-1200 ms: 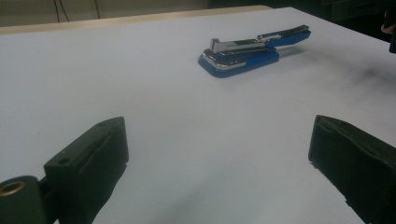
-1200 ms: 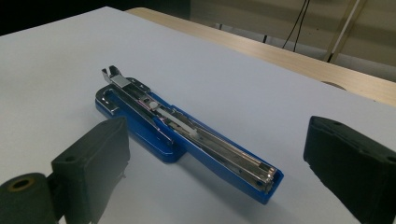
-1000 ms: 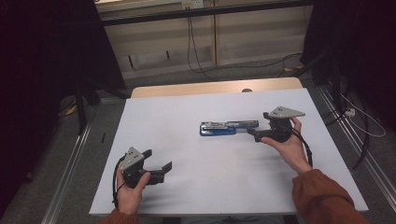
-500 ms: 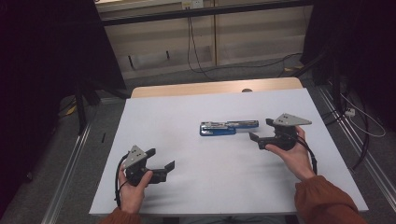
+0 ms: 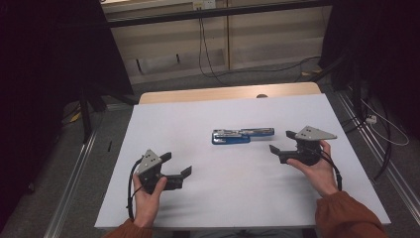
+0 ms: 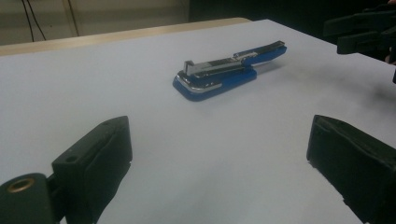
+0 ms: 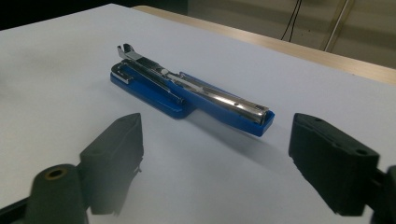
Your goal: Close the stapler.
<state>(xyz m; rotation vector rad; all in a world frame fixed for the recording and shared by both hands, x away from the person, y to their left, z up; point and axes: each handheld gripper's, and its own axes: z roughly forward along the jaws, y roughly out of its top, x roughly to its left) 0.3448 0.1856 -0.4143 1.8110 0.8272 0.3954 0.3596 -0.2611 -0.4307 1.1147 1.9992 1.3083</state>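
Note:
A blue stapler [image 5: 241, 135] with its chrome top arm swung out flat lies at the middle of the white table [image 5: 198, 114]. My right gripper [image 5: 281, 142] hovers just right of the stapler's far end, apart from it. Its jaws have just been closing a little but stand open with nothing between them. In the right gripper view the stapler [image 7: 187, 91] lies ahead of the open jaws of the right gripper [image 7: 215, 158]. My left gripper [image 5: 177, 163] rests open near the front left. The left gripper view has the stapler [image 6: 224, 72] beyond the left gripper [image 6: 219, 158].
A wooden strip [image 5: 223, 93] borders the table's far edge. Cables [image 5: 218, 59] trail over the floor behind it, and more cables [image 5: 376, 124] lie to the right. Dark equipment stands at both sides. The right gripper [image 6: 359, 30] appears at the upper right of the left gripper view.
My right gripper has drawn back from the stapler's right end, moving right and toward the person. The stapler and my left gripper have stayed put.

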